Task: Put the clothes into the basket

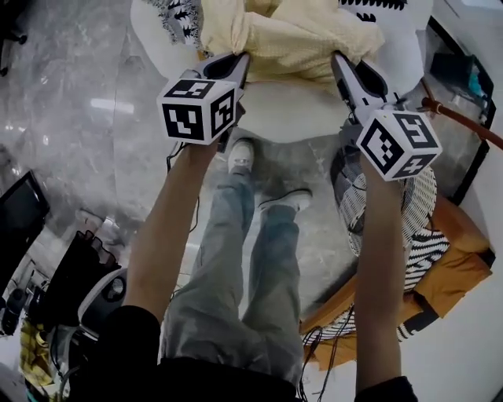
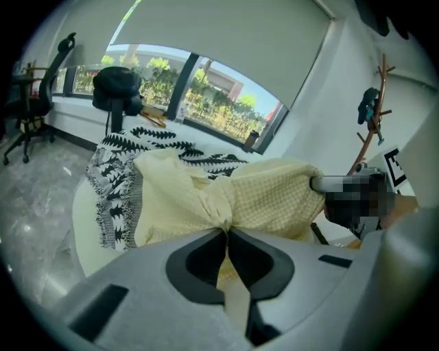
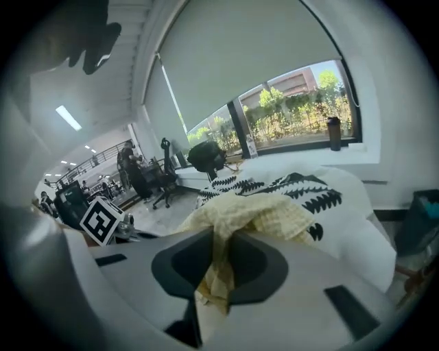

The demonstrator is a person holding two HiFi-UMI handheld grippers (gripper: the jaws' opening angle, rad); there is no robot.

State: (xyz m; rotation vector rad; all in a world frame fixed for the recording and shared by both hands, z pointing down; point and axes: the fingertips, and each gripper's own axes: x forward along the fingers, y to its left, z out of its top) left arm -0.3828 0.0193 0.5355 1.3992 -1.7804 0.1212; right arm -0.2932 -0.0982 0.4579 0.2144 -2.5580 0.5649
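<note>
The grey marble floor (image 1: 71,102) fills the head view from 7 to 11 o'clock. A round white tabletop (image 1: 291,114) sits at 12 o'clock, its near edge curving just beyond the person's shoes. The person's legs (image 1: 236,267), in faded jeans, run from the centre down toward 6 o'clock.

The yellow garment (image 1: 291,35), the largest piece of clothing in sight, hangs bunched between the two tongs over the near part of the tabletop. Whether its lower folds touch the surface cannot be told. It is outside the basket.

A black-and-white patterned cloth (image 1: 179,16) lies on the tabletop behind the garment, at 11 o'clock. In the left gripper view it drapes over the tabletop's edge at 9 o'clock.

The slatted white basket (image 1: 424,200) stands on the floor at 3 o'clock, below the person's right forearm, with striped fabric inside. An orange cloth (image 1: 452,263) lies against it at 4 o'clock.

The left tongs (image 1: 238,61) are closed tight on a gathered pinch of the yellow garment's left side, the fabric wedged between the pads (image 2: 206,250). The right tongs (image 1: 338,61) are clamped on the garment's right side, with a fold of yellow fabric trailing down between the jaws.
</note>
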